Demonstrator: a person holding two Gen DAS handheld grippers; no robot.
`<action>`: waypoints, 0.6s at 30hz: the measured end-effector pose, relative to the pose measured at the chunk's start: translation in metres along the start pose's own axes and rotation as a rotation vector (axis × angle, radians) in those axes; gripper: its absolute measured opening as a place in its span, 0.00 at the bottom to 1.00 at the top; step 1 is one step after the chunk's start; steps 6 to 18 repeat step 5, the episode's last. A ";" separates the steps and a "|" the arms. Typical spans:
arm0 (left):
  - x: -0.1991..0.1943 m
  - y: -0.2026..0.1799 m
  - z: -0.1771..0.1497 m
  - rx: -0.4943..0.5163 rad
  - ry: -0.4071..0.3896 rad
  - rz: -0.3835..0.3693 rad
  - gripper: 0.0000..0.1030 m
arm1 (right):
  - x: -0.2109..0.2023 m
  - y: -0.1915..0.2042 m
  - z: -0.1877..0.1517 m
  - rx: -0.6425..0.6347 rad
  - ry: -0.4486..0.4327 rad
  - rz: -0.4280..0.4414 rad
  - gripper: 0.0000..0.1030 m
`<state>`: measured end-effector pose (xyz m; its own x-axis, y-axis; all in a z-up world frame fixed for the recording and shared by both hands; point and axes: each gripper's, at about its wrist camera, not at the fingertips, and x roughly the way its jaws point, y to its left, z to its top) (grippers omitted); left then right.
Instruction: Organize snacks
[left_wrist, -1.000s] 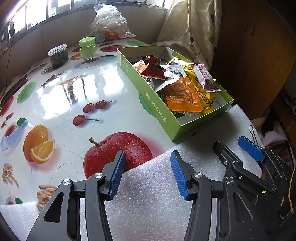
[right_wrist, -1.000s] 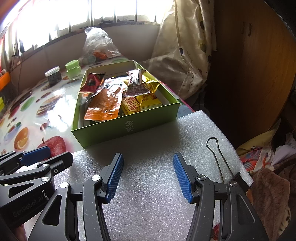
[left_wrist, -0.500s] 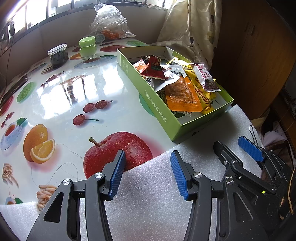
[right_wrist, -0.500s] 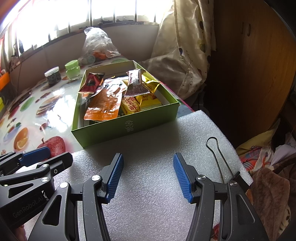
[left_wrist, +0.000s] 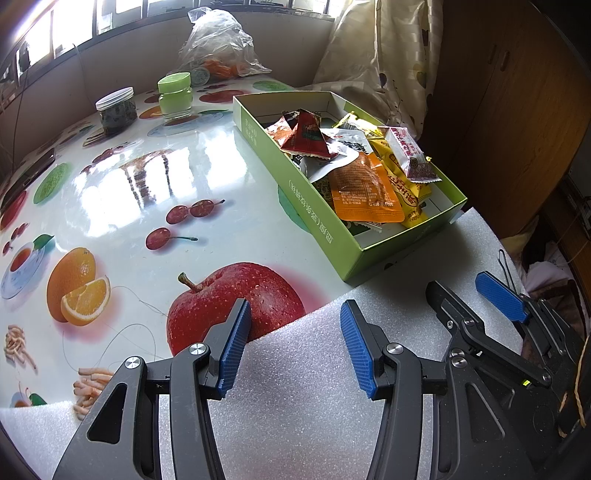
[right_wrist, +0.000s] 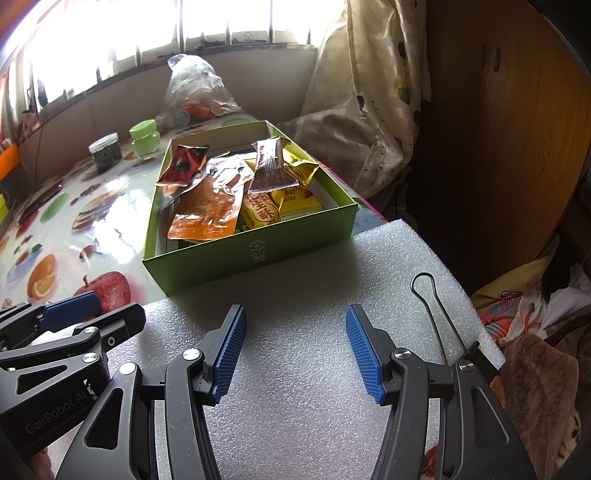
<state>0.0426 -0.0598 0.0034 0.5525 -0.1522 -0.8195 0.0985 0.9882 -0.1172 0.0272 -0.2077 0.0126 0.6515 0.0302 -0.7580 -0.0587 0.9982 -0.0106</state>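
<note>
My left gripper (left_wrist: 293, 341) is spread wide with nothing between its blue pads, sitting low over the white foam sheet (left_wrist: 314, 406), its left fingertip over the printed apple on the fruit-patterned tablecloth (left_wrist: 155, 192). My right gripper (right_wrist: 295, 349) is just as wide and empty, parked beside it on the same foam, with a wire clip handle (right_wrist: 432, 314) lying just to its right. Straight ahead, the green box (right_wrist: 251, 254) sits with its near wall touching the foam edge. It's piled with snack packets: an orange pouch (right_wrist: 207, 210) on top, yellow packets (right_wrist: 266, 210) beside it, a dark red packet (right_wrist: 183, 164) toward the back. Farther off on the table, a dark-filled jar (left_wrist: 116, 110), a green-lidded jar (left_wrist: 175, 96) and a clear plastic bag (left_wrist: 218, 44) by the window
</note>
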 end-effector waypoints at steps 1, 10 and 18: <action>0.000 0.000 0.000 0.000 0.000 0.000 0.50 | 0.000 -0.001 0.000 0.000 0.000 0.000 0.54; 0.000 0.000 0.000 0.002 0.000 0.001 0.50 | 0.000 -0.001 0.000 0.001 0.000 0.000 0.54; 0.000 0.000 0.000 0.002 0.000 0.001 0.50 | 0.000 -0.001 0.000 0.001 0.000 0.000 0.54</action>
